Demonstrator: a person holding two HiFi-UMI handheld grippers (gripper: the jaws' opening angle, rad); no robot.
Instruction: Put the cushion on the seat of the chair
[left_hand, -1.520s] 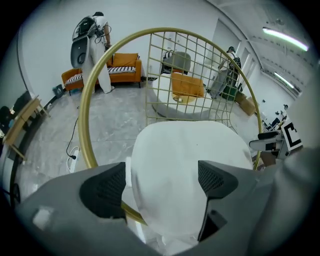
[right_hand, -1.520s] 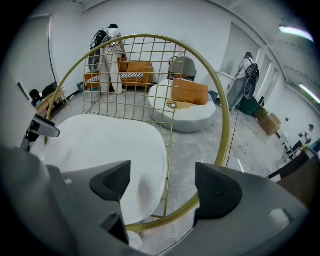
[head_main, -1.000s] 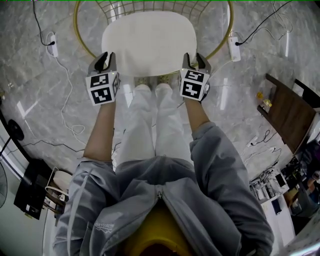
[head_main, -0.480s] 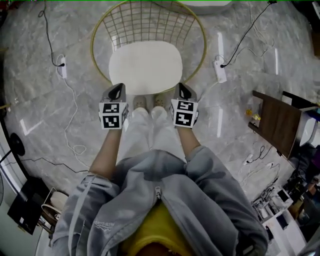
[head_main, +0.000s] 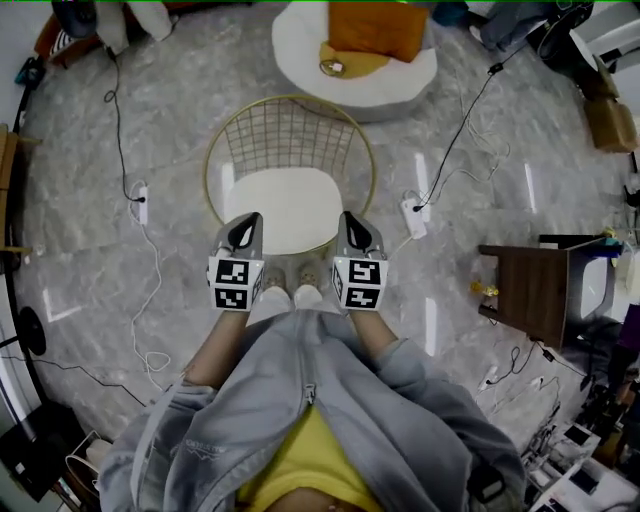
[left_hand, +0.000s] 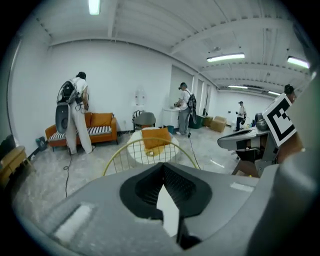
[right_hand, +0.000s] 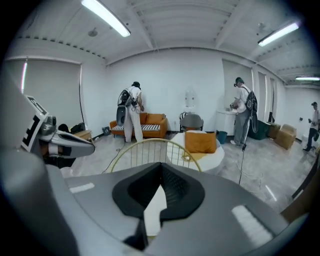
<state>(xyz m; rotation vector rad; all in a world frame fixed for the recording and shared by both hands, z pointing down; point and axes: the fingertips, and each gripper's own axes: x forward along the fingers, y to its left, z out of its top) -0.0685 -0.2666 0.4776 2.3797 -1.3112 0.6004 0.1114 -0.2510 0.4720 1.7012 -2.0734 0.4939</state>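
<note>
White oval cushion (head_main: 285, 208) on gold wire chair (head_main: 290, 130); our left gripper (head_main: 244, 228), right gripper (head_main: 356, 226) closed, empty. Placement looks done; next we back off.

Bright ceiling strip lighting, fisheye-warped edges.

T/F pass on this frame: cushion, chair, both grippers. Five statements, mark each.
1. The white cushion lies on the seat of the wire chair. True.
2. The left gripper grips the cushion. False: its jaws are shut on nothing.
3. The right gripper has its jaws together. True.
4. A second, orange one lies on the chair too. False: the orange cushion is on the round white table beyond the chair.
5. The chair is tipped over. False: it stands upright.
</note>
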